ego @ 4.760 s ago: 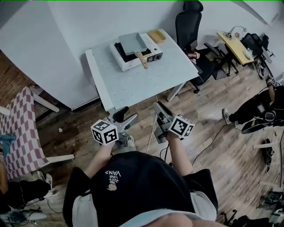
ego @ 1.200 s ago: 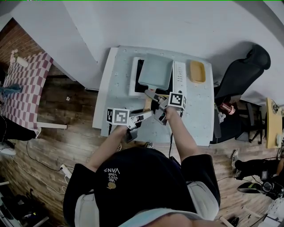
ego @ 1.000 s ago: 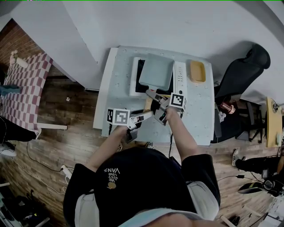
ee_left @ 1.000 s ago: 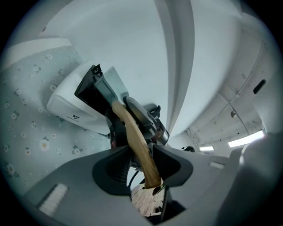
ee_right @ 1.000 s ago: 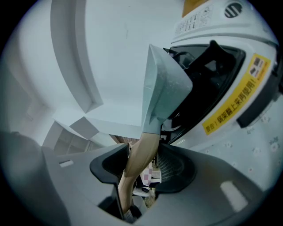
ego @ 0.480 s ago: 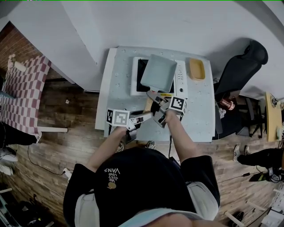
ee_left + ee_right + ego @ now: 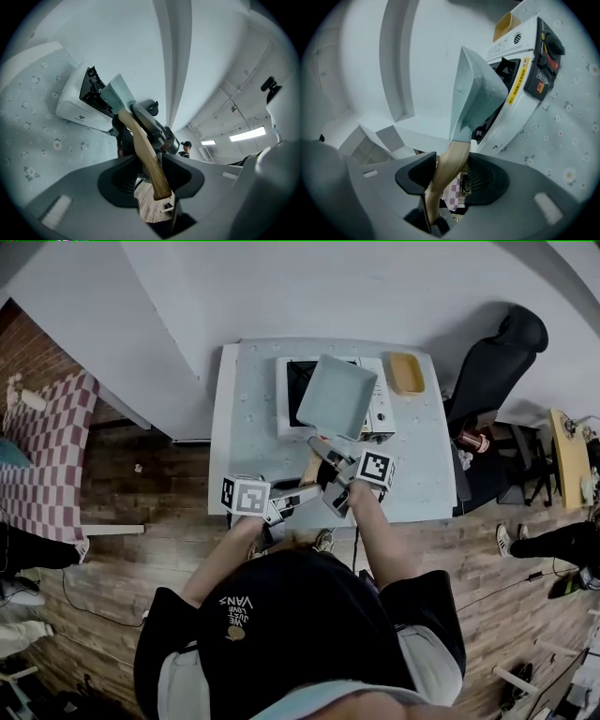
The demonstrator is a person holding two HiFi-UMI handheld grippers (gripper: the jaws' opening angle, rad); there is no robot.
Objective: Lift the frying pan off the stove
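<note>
A square pale-green frying pan (image 7: 336,397) with a wooden handle (image 7: 313,463) hangs tilted above the white tabletop stove (image 7: 286,401). My right gripper (image 7: 324,448) is shut on the handle close to the pan. My left gripper (image 7: 302,490) is shut on the handle's end, nearer my body. In the left gripper view the handle (image 7: 145,150) runs between the jaws up to the pan (image 7: 114,92), with the stove (image 7: 75,107) behind. In the right gripper view the handle (image 7: 446,169) sits between the jaws, and the pan (image 7: 476,98) stands on edge over the stove (image 7: 525,89).
The stove stands at the back of a white flower-print table (image 7: 248,442) against the wall. A yellow tray (image 7: 406,374) lies right of the stove. A black office chair (image 7: 492,357) stands at the right, and a checked cloth (image 7: 42,465) covers something at the left.
The pan has come up off the stove and tilted, its far edge higher. Both grippers have stayed shut on the handle and drawn slightly toward me.
</note>
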